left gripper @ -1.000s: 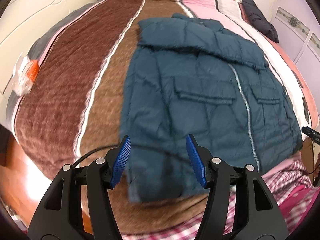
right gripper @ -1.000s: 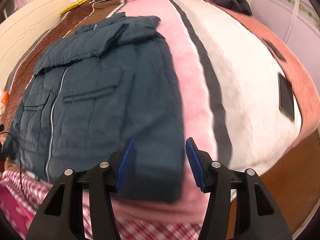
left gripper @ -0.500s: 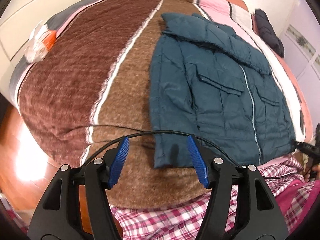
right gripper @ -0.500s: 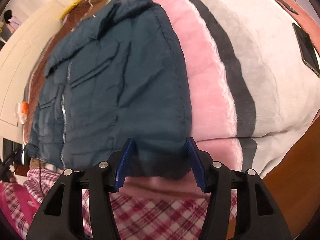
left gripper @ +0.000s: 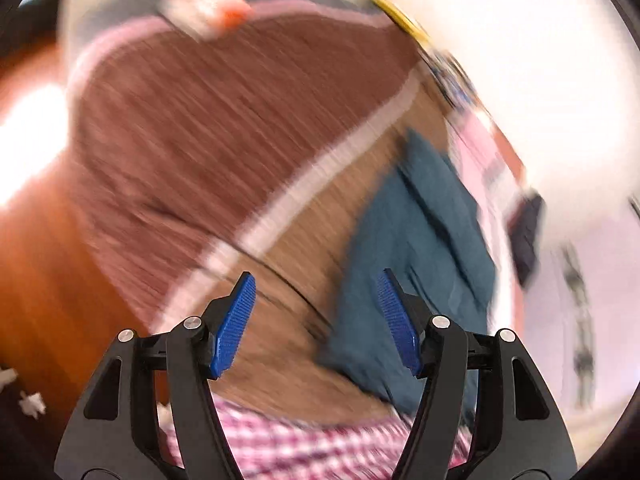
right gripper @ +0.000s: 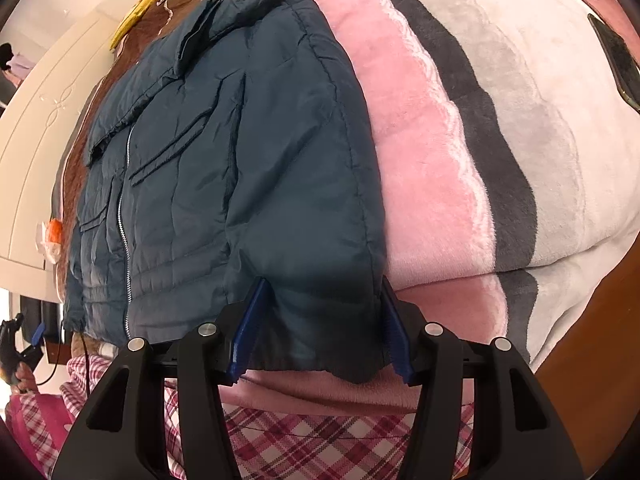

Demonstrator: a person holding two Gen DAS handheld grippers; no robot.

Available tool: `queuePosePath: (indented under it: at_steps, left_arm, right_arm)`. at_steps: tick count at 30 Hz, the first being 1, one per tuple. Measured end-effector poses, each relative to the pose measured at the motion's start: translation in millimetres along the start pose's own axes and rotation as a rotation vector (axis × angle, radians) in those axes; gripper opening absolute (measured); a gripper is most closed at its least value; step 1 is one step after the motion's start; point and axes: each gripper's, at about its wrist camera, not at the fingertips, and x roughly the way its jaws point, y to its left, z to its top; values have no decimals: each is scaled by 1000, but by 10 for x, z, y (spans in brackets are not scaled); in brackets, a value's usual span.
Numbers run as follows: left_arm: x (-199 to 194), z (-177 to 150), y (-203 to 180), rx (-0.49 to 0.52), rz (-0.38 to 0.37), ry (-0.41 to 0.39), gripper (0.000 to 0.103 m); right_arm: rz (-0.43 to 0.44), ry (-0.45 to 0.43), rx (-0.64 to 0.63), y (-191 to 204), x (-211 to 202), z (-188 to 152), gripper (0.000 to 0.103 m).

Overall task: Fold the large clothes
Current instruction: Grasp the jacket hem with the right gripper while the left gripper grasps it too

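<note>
Teal jacket [right gripper: 224, 168] cuff between right tongs [right gripper: 320, 332] pads.

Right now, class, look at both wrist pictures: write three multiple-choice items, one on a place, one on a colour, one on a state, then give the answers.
1. Where does the jacket lie?
A. on the striped blanket
B. on the floor
C. on a chair

2. What colour are the gripper pads?
A. red
B. blue
C. green

3. How does the right gripper stand?
A. shut tight with nothing between the pads
B. straddling the jacket's hem corner
C. turned away from the jacket

Answers:
1 A, the jacket spreads flat over the brown and pink stripes.
2 B, both views show ribbed blue pads.
3 B, the hem corner sits between the spread pads; whether they press on it is unclear.
</note>
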Motion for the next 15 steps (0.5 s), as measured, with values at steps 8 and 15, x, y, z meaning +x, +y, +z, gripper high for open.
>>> queuePosePath:
  at_steps: [8,15]
  left_arm:
    - [-659,468,210,166,381,-229,64]
    - [131,-7,-45,291,215,-3,64]
  right_arm:
    - [-15,-6,-24,31,-12,3,55]
    - [-15,-12,-53,71,-17,-1,42]
